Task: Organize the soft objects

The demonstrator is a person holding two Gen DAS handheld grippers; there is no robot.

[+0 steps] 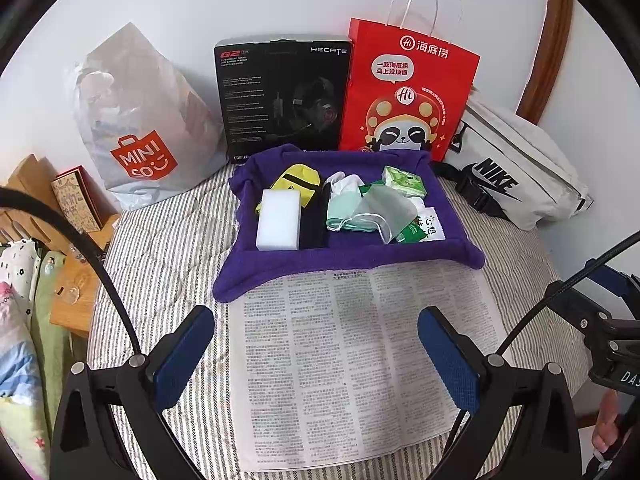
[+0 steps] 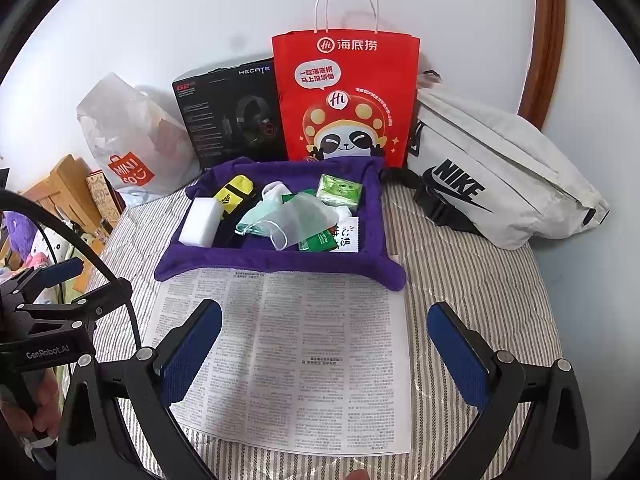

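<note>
A purple cloth tray (image 1: 348, 258) (image 2: 280, 266) sits on the striped bed. It holds a white sponge block (image 1: 279, 219) (image 2: 201, 222), a yellow pouch (image 1: 298, 182) (image 2: 235, 192), a pale green face mask (image 1: 346, 210) (image 2: 256, 220), a sheer mesh bag (image 1: 390, 204) (image 2: 304, 214), a green tissue pack (image 1: 404, 180) (image 2: 339, 190) and a green sachet (image 1: 410, 234) (image 2: 318, 242). My left gripper (image 1: 316, 350) is open and empty over a newspaper sheet (image 1: 360, 360) (image 2: 288, 360). My right gripper (image 2: 324, 350) is open and empty over the same sheet.
Along the wall stand a Miniso plastic bag (image 1: 140, 128) (image 2: 128, 140), a black headset box (image 1: 284, 92) (image 2: 228, 112), a red paper bag (image 1: 408, 88) (image 2: 346, 96) and a white Nike bag (image 1: 516, 176) (image 2: 492, 172). A wooden shelf (image 1: 76, 280) is left of the bed.
</note>
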